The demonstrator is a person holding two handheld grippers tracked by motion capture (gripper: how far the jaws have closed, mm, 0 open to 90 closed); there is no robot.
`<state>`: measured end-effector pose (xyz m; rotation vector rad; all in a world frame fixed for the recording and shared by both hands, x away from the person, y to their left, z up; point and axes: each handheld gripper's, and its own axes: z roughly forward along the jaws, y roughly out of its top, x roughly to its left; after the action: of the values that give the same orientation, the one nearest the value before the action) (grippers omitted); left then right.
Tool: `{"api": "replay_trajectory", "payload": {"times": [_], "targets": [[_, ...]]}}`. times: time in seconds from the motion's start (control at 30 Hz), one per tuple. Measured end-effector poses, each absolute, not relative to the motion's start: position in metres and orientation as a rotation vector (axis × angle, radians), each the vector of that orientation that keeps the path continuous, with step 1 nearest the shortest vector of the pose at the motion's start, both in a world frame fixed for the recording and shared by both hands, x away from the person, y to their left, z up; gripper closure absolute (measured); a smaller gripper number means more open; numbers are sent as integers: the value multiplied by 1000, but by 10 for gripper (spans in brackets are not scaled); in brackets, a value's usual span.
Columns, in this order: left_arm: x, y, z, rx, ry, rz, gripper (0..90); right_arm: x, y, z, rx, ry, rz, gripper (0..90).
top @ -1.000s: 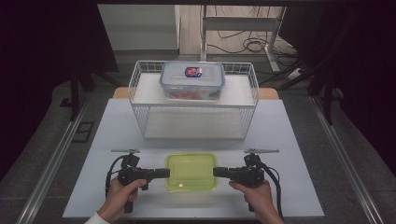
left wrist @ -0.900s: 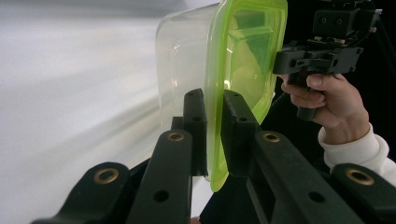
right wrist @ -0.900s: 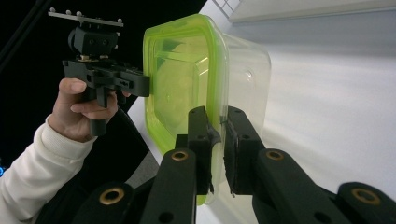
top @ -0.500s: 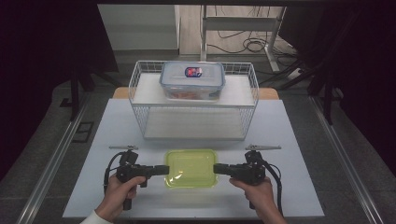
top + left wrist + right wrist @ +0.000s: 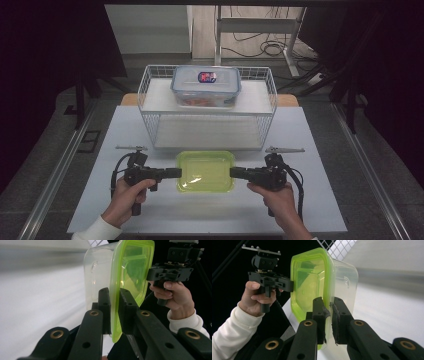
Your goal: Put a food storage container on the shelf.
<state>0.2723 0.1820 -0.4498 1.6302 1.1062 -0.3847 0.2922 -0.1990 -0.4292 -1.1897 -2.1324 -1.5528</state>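
A clear plastic container with a lime-green lid (image 5: 205, 170) hangs a little above the white table, held level between both hands. My left gripper (image 5: 174, 173) is shut on the lid's left rim, and my right gripper (image 5: 236, 173) is shut on its right rim. In the left gripper view the black jaws clamp the green lid edge (image 5: 115, 315), with the container (image 5: 117, 275) beyond them and the other hand's gripper (image 5: 172, 270) at its far side. The right gripper view mirrors this: the jaws pinch the lid rim (image 5: 327, 315) of the container (image 5: 317, 282), and the left hand's gripper (image 5: 270, 280) grips the opposite edge.
A white wire basket (image 5: 150, 107) stands at the back of the table, a lidded clear food box (image 5: 206, 86) with a blue label resting on top of it. The white table (image 5: 120, 130) lies under the hands. Dark floor and cables lie beyond.
Both grippers have lifted the green-lidded container together and carried it slightly toward the basket. The grips on both rims are unchanged.
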Motion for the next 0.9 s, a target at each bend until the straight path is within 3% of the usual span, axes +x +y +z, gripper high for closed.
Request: {"api": "replay_trajectory", "payload": {"times": [0.9], "targets": [[314,193,-367,1618,1035,-316,814,330,-190,-349,-1123,-2164,-1683,816]]}}
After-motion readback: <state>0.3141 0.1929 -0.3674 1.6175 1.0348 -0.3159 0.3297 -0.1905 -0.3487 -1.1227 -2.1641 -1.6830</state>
